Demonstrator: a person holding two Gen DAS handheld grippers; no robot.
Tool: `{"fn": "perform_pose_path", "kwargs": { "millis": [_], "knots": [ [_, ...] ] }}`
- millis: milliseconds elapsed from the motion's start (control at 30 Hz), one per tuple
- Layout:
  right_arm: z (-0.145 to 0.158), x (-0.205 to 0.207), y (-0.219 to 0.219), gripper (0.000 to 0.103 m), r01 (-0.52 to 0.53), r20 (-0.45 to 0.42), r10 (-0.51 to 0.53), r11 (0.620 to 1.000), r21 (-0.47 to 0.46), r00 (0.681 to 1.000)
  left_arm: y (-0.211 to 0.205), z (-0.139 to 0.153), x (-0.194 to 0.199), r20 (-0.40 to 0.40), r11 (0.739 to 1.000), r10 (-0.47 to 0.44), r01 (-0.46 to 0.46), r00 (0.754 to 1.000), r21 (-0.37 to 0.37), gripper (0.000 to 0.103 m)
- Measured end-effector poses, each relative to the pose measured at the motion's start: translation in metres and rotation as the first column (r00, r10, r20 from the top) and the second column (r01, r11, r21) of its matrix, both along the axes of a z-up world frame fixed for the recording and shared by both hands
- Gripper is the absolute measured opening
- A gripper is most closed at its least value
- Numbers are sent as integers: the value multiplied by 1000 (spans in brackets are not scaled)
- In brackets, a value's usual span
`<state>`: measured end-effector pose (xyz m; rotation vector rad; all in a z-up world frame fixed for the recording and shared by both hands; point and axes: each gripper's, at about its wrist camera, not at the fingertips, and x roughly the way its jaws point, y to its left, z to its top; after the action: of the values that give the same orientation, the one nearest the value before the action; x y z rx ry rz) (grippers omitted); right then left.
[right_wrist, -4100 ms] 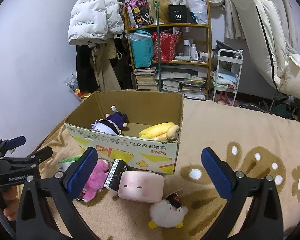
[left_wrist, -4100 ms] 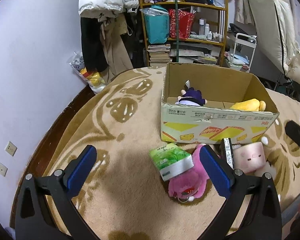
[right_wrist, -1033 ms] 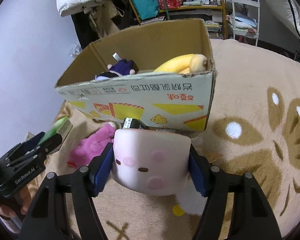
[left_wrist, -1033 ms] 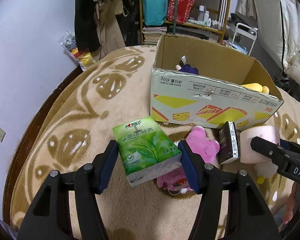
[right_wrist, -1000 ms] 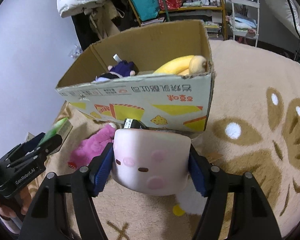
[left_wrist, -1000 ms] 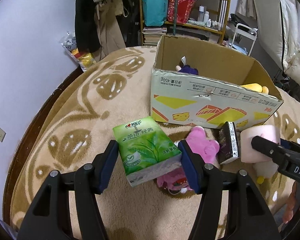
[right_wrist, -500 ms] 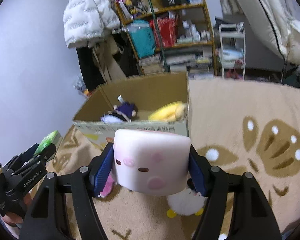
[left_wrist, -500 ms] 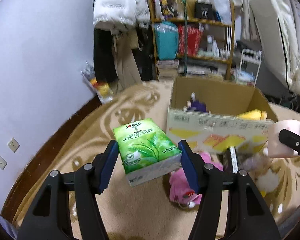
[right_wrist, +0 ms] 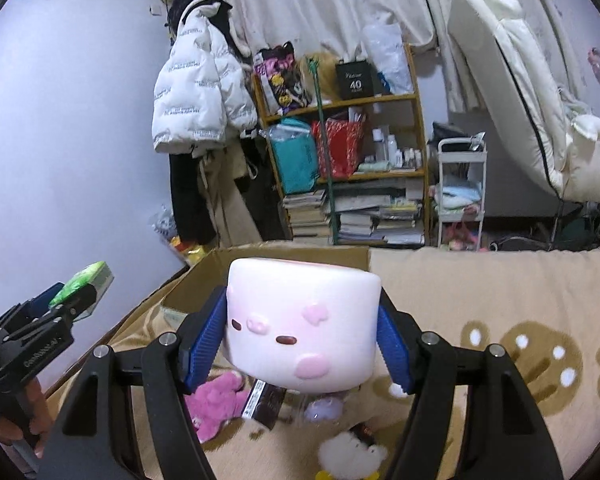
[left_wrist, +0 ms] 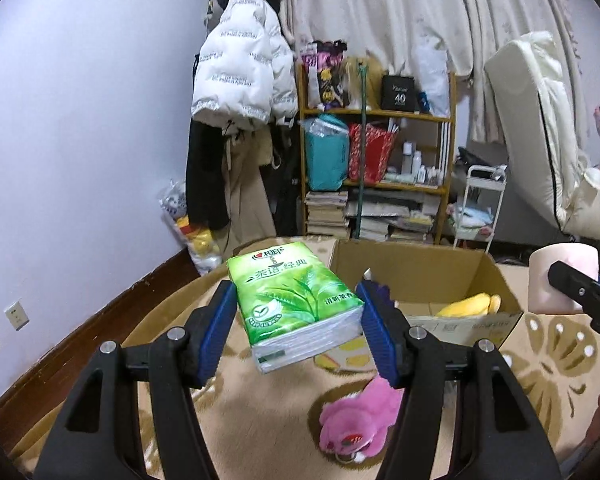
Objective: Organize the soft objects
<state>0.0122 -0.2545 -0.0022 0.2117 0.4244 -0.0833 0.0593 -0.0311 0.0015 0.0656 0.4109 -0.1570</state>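
Mid-task: green tissue pack clamped in left gripper, pink cube plush in right gripper — both raised before the cardboard box; pink plush toy left on rug.

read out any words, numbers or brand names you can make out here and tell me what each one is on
"40": black box on the shelf's top level.
"茶语·经典": green tissue pack in the left gripper.
White puffer jacket: rows of print, too small to read.
Cardboard box front: print blurred.
Left gripper's side lettering in the right wrist view: blurred.
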Motion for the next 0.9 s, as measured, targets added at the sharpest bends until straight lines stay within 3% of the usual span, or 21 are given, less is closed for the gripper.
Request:
{"fn": "perform_pose_path", "kwargs": {
  "millis": [233, 467, 600, 633, 667, 700, 900],
  "knots": [
    [12, -2, -8, 73, 34, 72, -34, 999, -4, 997, -15, 12, 8, 63, 998, -70, 70, 996, 7, 60],
    [8, 11, -18, 73, 37, 70, -37, 999, 10, 997, -30, 13, 26, 81, 992, -121, 117, 989, 47, 60],
    [6, 18, -21, 73, 39, 69, -39, 999, 8, 997, -44, 11, 36, 92, 988, -146, 139, 985, 73, 55],
    [5, 21, -22, 73, 37, 66, -38, 999, 8, 997, -47, 9, 39, 88, 985, -160, 153, 983, 83, 51],
    [4, 23, -23, 73, 36, 62, -37, 999, 10, 997, -51, 6, 44, 65, 980, -181, 175, 981, 94, 35],
    [2, 26, -24, 73, 35, 55, -36, 999, 12, 998, -54, 2, 47, 37, 978, -189, 184, 981, 100, 31],
    [-14, 43, -31, 73, 28, -14, -28, 999, 33, 1000, -52, -30, 70, -108, 984, -146, 155, 983, 89, 34]
  ]
}}
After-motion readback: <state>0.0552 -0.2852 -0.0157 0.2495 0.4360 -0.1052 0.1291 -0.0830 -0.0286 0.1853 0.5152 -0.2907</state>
